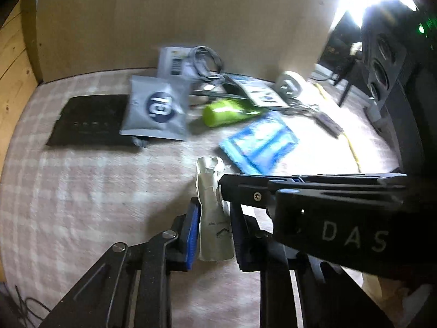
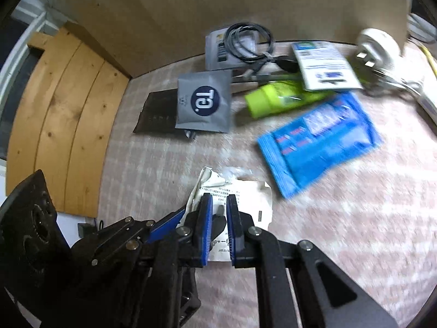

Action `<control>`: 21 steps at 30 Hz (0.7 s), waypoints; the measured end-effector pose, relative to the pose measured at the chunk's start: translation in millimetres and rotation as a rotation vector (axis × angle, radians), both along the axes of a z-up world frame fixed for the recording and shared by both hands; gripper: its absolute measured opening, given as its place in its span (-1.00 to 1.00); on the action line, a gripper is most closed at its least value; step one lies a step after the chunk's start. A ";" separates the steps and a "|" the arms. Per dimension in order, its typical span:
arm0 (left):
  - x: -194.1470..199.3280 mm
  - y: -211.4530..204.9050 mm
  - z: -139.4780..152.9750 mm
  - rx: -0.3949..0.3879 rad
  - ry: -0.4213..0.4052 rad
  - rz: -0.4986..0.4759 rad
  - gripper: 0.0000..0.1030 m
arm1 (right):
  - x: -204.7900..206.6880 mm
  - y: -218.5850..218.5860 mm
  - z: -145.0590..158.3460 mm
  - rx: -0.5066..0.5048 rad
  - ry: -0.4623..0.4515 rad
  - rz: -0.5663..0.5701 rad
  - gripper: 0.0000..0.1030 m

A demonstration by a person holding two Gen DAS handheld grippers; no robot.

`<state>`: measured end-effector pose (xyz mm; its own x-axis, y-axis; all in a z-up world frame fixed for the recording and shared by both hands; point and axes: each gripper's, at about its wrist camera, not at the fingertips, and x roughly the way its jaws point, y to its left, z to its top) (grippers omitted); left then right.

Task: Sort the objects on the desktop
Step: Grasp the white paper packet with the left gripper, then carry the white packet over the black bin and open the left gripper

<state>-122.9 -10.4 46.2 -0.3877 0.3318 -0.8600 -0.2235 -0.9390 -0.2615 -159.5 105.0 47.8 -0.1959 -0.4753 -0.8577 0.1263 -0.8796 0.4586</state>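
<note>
The left hand-held gripper (image 1: 211, 229) has its 2 blue-padded jaws pinching a crumpled white paper packet (image 1: 213, 213), which stands up between the pads. The right hand-held gripper (image 2: 220, 218) crosses in just beside it, jaws pressed almost together over the same white packet (image 2: 245, 199); in the right wrist view the printed sheet lies behind both pads, and the blur makes it hard to tell how much paper is actually caught there.

So both tools are on 1 item, and that packet sits nearest the cameras on the pink-and-white checked cloth (image 1: 82, 191).

Beyond the packet, the rest looks unsorted. A blue plastic pouch (image 2: 319, 139) lies just past it to the right. Further back from the packet rest a lime-green tube (image 2: 278, 97), a grey foil sachet with a dark round logo (image 2: 203, 105) overlapping a flat black rectangular device (image 1: 87, 121), a coiled black cable (image 2: 248, 43) on a grey box, a white printed card (image 2: 325, 64) and a white plug (image 2: 375, 46).

My read: the sorting has barely begun, with 1 piece in hand, everything else loosely heaped, and no bin or pile in sight.
</note>
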 end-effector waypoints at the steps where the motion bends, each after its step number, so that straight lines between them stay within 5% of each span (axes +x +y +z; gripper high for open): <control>1: 2.2 5.5 4.1 0.000 0.006 -0.009 -0.63 | 4.2 5.9 3.9 -0.001 0.006 -0.010 -0.79; 8: 31.5 58.3 31.9 0.032 0.027 -0.094 -0.67 | 41.6 55.8 35.5 0.046 0.089 -0.117 -0.79; 21: 84.1 230.1 72.8 0.115 0.051 -0.408 -0.67 | 141.5 243.5 85.0 0.141 0.164 -0.441 -0.79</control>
<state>-38.8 219.7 119.0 -0.2453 0.5593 -0.7918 -0.5862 -0.7361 -0.3383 -18.0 348.5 132.9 -0.4907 -0.1983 -0.8485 -0.2119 -0.9174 0.3369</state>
